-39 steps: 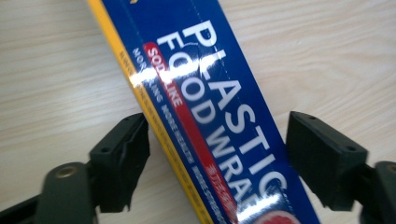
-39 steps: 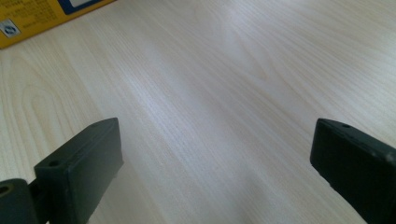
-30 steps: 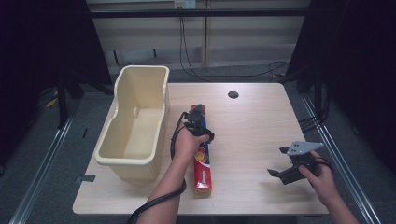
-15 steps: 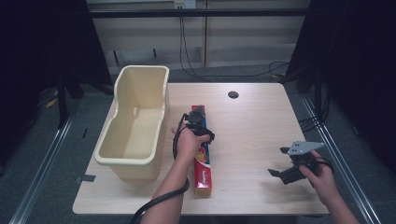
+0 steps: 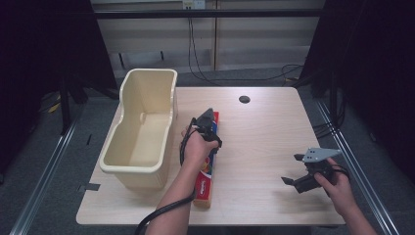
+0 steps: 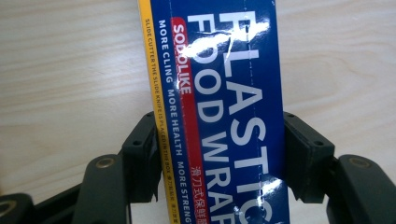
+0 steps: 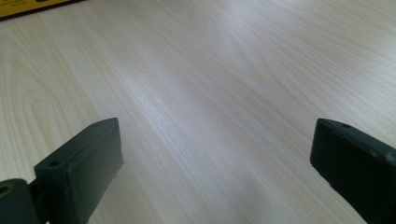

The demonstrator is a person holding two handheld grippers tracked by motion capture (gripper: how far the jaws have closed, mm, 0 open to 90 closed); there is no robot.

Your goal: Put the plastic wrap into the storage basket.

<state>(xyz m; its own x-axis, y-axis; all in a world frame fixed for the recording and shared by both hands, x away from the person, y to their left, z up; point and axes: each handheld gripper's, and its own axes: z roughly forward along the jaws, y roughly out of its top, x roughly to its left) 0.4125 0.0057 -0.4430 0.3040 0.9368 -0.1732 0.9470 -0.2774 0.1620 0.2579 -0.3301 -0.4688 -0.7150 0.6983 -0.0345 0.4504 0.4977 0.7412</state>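
Observation:
A long blue, red and yellow plastic food wrap box [image 5: 207, 183] lies lengthwise on the wooden table [image 5: 264, 137], just right of the bin. My left gripper [image 5: 208, 123] points down over the far half of the box. In the left gripper view its jaws have just been closing, and both pads press the sides of the box [image 6: 224, 93], so the left gripper [image 6: 217, 140] is shut on it. My right gripper [image 5: 289, 169] is held near the table's front right, well apart from the box. Its jaws stand wide with bare wood between them, so the right gripper [image 7: 215, 154] is open.
A tall cream plastic bin [image 5: 142, 171] stands at the table's left, close beside the box. A dark round cable hole [image 5: 244, 99] sits near the far edge. A black cable trails from the left gripper along the forearm.

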